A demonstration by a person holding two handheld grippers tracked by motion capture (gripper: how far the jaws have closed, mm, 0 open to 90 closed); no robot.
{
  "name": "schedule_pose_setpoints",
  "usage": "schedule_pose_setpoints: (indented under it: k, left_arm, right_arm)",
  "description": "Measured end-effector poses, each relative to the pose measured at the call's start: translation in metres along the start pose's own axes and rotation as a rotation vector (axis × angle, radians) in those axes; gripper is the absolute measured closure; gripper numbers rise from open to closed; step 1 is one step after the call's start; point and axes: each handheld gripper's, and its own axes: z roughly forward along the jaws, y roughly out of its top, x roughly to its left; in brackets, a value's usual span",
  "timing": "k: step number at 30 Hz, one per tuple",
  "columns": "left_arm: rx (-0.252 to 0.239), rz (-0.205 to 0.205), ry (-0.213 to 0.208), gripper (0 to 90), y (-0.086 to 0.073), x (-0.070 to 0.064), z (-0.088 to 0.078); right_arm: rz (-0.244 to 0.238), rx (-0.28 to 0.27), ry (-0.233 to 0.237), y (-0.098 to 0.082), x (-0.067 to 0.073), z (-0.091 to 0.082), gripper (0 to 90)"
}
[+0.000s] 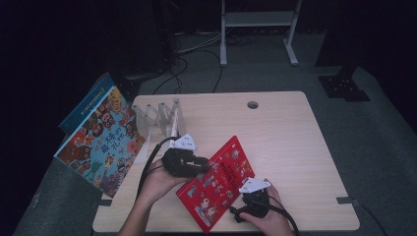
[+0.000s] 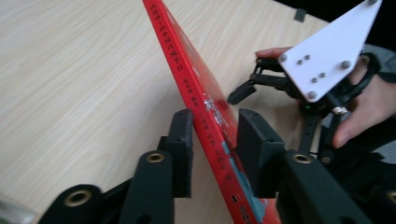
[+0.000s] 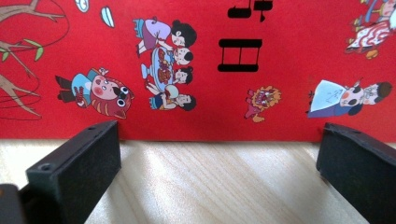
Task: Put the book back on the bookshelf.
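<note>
Tilting the red book [image 1: 216, 182] up off the tabletop [image 1: 290, 142], the left gripper [image 1: 194, 164] clamps its spine edge; beside the book, the right gripper [image 1: 248, 209] sits open. Next probably comes carrying it upright.

A light wooden table [image 1: 290, 142] carries a red book [image 1: 216, 182].
</note>
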Motion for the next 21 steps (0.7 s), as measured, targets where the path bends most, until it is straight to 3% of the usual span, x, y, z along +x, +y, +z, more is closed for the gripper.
schedule_pose_setpoints:
  k: [3, 5, 7, 12, 21]
  left_arm:
    - [-0.001, -0.001, -0.014, 64.6, 0.000, -0.001, 0.001]
    - [0.031, -0.004, -0.050, 64.7, 0.001, -0.002, 0.006]
    - [0.049, 0.015, -0.026, 64.9, 0.001, -0.005, 0.012]
    - [0.071, -0.006, -0.029, 67.2, 0.003, 0.001, 0.009]
    - [0.112, 0.025, -0.023, 76.1, 0.015, 0.010, -0.008]
  right_arm:
    - [0.005, -0.001, -0.002, 0.000, 0.000, 0.000, 0.0]
    - [0.011, -0.002, -0.004, 0.000, 0.000, 0.000, 0.0]
    - [0.006, -0.001, -0.003, 0.001, 0.000, 0.001, 0.0]
    - [0.002, -0.001, -0.001, 0.001, -0.001, 0.001, 0.0]
    - [-0.016, 0.002, 0.019, -0.001, -0.007, -0.001, 0.0]
